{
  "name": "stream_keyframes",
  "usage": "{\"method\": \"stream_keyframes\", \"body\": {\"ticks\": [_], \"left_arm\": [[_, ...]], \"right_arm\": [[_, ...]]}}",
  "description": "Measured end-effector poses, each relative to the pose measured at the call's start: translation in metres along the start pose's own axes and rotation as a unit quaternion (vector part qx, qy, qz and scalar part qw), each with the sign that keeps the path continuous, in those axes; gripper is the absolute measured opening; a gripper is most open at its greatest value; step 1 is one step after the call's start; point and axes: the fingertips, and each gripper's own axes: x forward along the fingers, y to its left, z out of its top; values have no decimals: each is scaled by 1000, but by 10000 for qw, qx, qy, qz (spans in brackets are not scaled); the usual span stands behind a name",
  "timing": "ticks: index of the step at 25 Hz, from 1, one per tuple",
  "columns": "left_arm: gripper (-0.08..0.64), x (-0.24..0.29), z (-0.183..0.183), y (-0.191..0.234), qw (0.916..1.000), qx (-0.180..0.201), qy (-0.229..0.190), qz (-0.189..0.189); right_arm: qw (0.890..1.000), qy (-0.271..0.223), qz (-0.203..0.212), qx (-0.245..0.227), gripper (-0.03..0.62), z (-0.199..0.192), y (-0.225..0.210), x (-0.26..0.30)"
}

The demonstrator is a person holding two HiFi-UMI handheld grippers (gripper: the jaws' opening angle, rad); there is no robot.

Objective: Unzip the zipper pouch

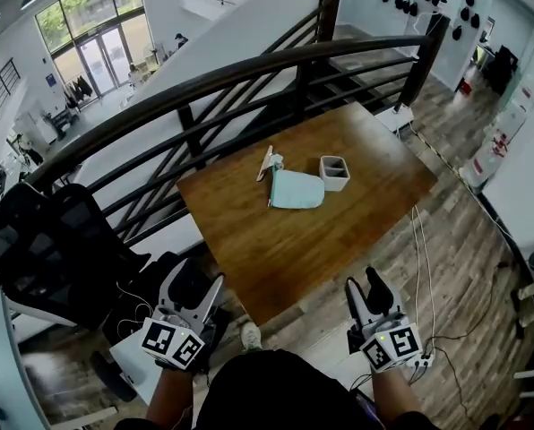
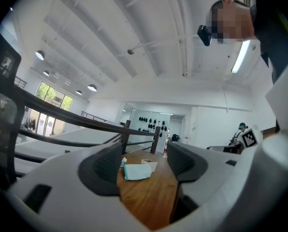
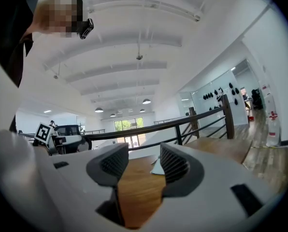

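Note:
A pale teal zipper pouch (image 1: pixel 297 190) lies flat near the far middle of the brown wooden table (image 1: pixel 276 249); it also shows small in the left gripper view (image 2: pixel 136 171) and, partly hidden by a jaw, in the right gripper view (image 3: pixel 157 167). My left gripper (image 1: pixel 201 292) hangs off the table's near left corner, jaws apart, nothing between them. Held off the near right corner, my right gripper (image 1: pixel 364 292) is open and empty too. Both are well short of the pouch.
A small white two-compartment box (image 1: pixel 334 173) stands right of the pouch. A thin stick-like item (image 1: pixel 265 163) lies at the pouch's far left. A dark railing (image 1: pixel 249 70) runs behind the table. A black office chair (image 1: pixel 43 249) stands at the left. Cables (image 1: pixel 424 267) trail on the floor at right.

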Motion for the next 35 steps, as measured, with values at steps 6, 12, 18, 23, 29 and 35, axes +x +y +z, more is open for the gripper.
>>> {"method": "stream_keyframes", "body": {"ticks": [6, 12, 18, 23, 29, 35], "left_arm": [[296, 12, 5, 48, 10000, -1, 51, 46], [296, 20, -2, 78, 9997, 2, 230, -67], [296, 42, -23, 79, 9985, -110, 479, -249], [296, 62, -30, 78, 9975, -90, 613, -334], [296, 82, -35, 90, 9972, -159, 727, -103], [296, 97, -42, 104, 9955, -326, 865, 227]], "right_arm": [[9996, 70, 164, -212, 201, -6, 22, 54], [9996, 124, 135, -216, 199, -14, 34, 84], [9979, 444, 146, -460, 199, -35, 30, 97], [9963, 676, 297, -448, 199, -45, 18, 126], [9873, 1150, 762, -787, 199, -66, 4, 186], [9642, 1843, 1329, -1366, 195, -102, -7, 243]]}}
